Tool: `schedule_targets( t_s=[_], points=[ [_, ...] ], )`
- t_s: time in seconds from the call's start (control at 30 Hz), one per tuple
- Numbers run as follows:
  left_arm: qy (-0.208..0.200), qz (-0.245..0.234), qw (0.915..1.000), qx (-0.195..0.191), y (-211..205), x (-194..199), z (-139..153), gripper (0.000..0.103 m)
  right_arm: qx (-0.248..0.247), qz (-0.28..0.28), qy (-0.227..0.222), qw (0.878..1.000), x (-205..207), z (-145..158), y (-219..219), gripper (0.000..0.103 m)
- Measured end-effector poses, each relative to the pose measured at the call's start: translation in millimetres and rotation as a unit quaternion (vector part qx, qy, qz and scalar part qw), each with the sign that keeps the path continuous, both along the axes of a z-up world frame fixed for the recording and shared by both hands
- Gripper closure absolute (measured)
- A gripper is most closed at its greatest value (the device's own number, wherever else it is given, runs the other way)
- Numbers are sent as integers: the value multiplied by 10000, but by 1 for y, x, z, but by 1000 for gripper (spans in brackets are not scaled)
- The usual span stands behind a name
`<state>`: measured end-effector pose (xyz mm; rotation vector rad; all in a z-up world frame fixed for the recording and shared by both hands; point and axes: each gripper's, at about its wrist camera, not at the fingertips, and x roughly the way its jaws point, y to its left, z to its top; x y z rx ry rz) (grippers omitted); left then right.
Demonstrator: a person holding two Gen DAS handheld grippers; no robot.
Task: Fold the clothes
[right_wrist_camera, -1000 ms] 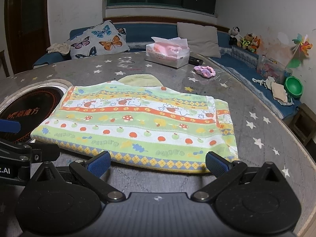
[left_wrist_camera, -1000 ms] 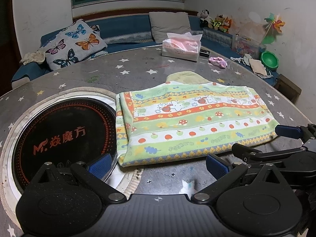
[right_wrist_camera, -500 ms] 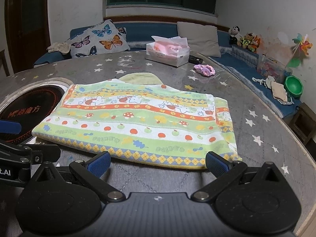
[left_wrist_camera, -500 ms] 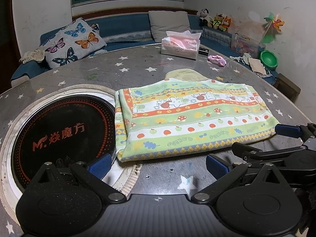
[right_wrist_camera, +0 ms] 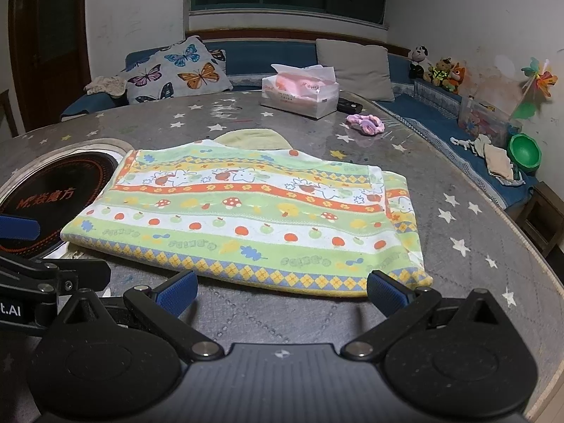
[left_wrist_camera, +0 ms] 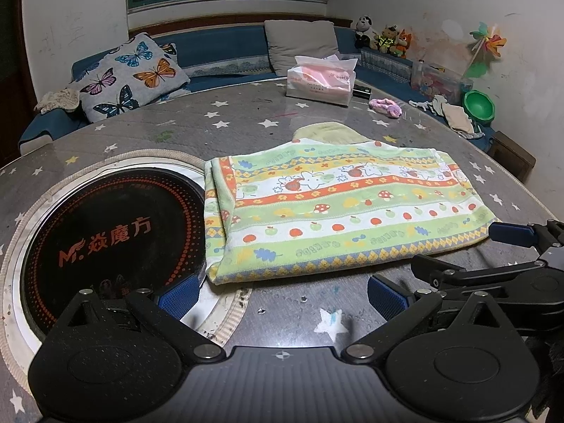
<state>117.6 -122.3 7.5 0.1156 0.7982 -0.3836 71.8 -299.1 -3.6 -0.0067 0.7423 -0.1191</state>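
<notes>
Left wrist: folded cloth (left_wrist_camera: 338, 208) flat just ahead; left hand-held gripper (left_wrist_camera: 282, 292), right hand-held gripper (right_wrist_camera: 282, 290) both spread, empty.

On the round black glass cooktop (left_wrist_camera: 105, 236) sunk into the table at my left I read an orange "M" logo followed by "焱魔方". In the right wrist view, white letters "t.AI" stand on the black body of the left gripper (right_wrist_camera: 10, 312). The print on the pink tissue pack (left_wrist_camera: 319, 83) far across is too small for me to read
</notes>
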Motion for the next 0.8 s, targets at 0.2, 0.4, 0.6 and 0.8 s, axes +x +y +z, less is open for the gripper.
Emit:
schedule_targets(
  t_s=[0.2, 0.4, 0.6, 0.8],
  points=[
    [2, 2, 10000, 2, 0, -1, 0, 0, 5, 10, -1, 10000, -1, 0, 1, 0],
    [-6, 10, 10000, -6, 1, -2, 0, 0, 5, 5, -17, 10000, -2, 1, 1, 0],
    [-1, 16, 10000, -14, 2, -2, 0, 0, 8, 12, -10, 10000, -1, 1, 2, 0],
    [0, 23, 10000, -21, 2, -2, 0, 0, 10, 15, -8, 10000, -1, 0, 3, 0]
  ],
)
